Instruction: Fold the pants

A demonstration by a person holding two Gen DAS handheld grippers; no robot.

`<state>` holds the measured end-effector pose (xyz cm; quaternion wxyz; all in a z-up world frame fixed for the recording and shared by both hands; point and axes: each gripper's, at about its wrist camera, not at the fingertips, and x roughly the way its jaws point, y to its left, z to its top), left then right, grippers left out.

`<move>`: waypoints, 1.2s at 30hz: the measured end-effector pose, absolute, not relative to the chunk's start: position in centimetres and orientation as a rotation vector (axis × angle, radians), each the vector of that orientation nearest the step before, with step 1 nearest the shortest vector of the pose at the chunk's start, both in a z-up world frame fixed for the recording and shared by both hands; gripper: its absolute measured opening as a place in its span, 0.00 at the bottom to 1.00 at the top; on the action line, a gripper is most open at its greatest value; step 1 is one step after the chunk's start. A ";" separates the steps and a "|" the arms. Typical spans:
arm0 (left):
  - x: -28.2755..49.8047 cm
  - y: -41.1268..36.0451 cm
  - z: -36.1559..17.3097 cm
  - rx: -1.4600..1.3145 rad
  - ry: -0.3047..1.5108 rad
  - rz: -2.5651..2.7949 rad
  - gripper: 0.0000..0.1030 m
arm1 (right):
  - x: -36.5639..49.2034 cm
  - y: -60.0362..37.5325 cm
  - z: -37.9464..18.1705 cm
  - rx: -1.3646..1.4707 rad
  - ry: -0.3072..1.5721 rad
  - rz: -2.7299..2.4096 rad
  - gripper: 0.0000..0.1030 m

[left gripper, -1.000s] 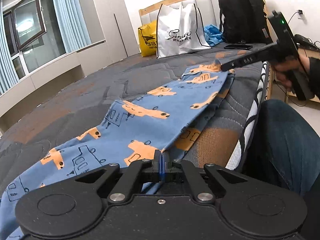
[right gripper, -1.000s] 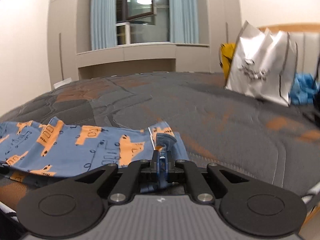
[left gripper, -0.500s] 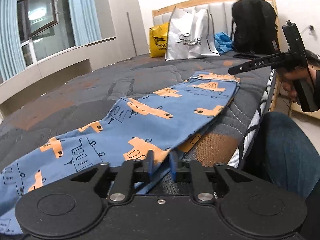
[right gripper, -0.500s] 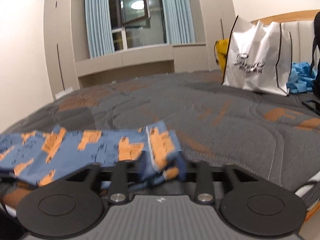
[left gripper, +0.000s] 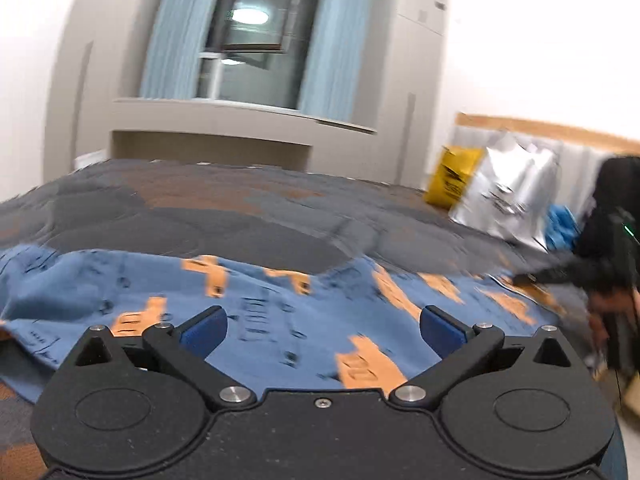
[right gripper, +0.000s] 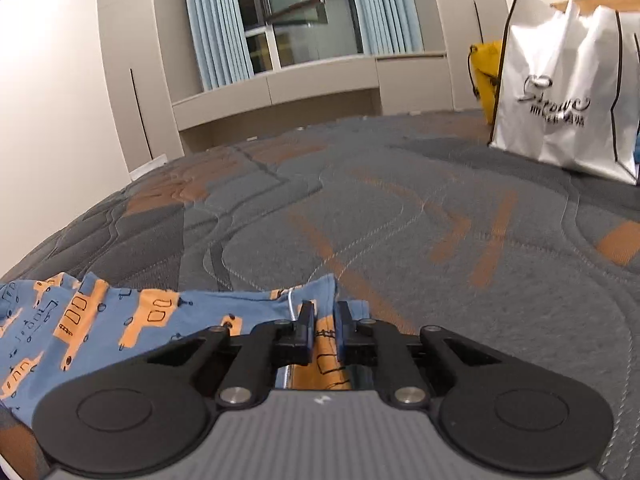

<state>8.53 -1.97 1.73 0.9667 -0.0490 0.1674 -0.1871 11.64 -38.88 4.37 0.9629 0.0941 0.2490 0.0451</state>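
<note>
Early stage: pants [left gripper: 280, 320] lie lengthwise on the bed [right gripper: 400, 220], cross-folds pending; left tool [left gripper: 322, 326] has just opened, released, while right tool [right gripper: 322, 334], just closing, grasps one fabric end.

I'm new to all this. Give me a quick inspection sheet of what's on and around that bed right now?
Surface: grey and orange quilted bed.
Job's things: blue pants with orange print, spread along the near edge.
Clutter: white bag, yellow bag, blue item, black backpack.
Grippers: left gripper jaws just opened wide over the pants, not gripping; right gripper just closed on the pants' end.
Cables: nothing seen.
Surroundings: window, blue curtains, headboard.
</note>
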 end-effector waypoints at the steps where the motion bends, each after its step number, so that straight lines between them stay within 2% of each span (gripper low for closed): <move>1: 8.9 -1.7 1.9 -0.112 0.341 -0.360 0.99 | 11.3 -39.0 4.5 0.193 0.492 0.089 0.08; 6: 10.0 -1.0 2.4 -0.096 0.345 -0.270 0.99 | 9.9 -39.4 5.1 0.176 0.468 0.032 0.08; 10: 10.9 0.0 1.9 -0.079 0.386 -0.209 0.99 | 11.0 -38.7 3.9 0.131 0.546 0.010 0.10; 11: 11.1 0.4 1.9 -0.085 0.394 -0.194 0.99 | 11.3 -38.4 3.6 0.099 0.561 -0.003 0.18; 12: 11.0 1.0 1.9 -0.093 0.392 -0.188 0.99 | 11.4 -38.0 3.5 0.071 0.563 -0.017 0.31; 13: 10.8 1.7 2.0 -0.103 0.384 -0.182 0.99 | 11.3 -37.7 3.8 0.049 0.560 -0.046 0.40; 14: 10.6 2.4 2.2 -0.110 0.375 -0.170 0.99 | 11.1 -37.4 4.1 0.029 0.550 -0.069 0.58; 15: 10.4 3.1 2.3 -0.114 0.365 -0.157 0.99 | 10.9 -37.1 4.6 0.018 0.533 -0.069 0.71; 16: 10.3 3.9 2.5 -0.117 0.352 -0.137 0.99 | 10.8 -36.7 5.2 0.016 0.514 -0.047 0.75; 18: 10.1 5.5 2.8 -0.126 0.327 -0.085 0.99 | 10.9 -35.4 6.4 0.017 0.485 0.027 0.92; 19: 9.8 6.5 3.0 -0.135 0.312 -0.051 0.99 | 11.2 -34.7 6.9 0.017 0.474 0.069 0.97; 20: 9.7 7.6 3.2 -0.146 0.300 -0.015 0.99 | 11.6 -33.7 7.3 0.019 0.462 0.125 1.00; 25: 8.1 13.1 3.9 -0.188 0.259 0.165 0.99 | 15.8 -26.3 8.1 -0.003 0.484 0.445 1.00; 33: 9.6 21.1 3.3 -0.466 0.300 0.133 0.99 | 23.7 -13.8 8.3 -0.079 0.552 0.724 1.00; 36: 11.5 22.6 2.4 -0.543 0.365 0.101 0.97 | 26.2 -11.1 7.9 -0.069 0.582 0.741 1.00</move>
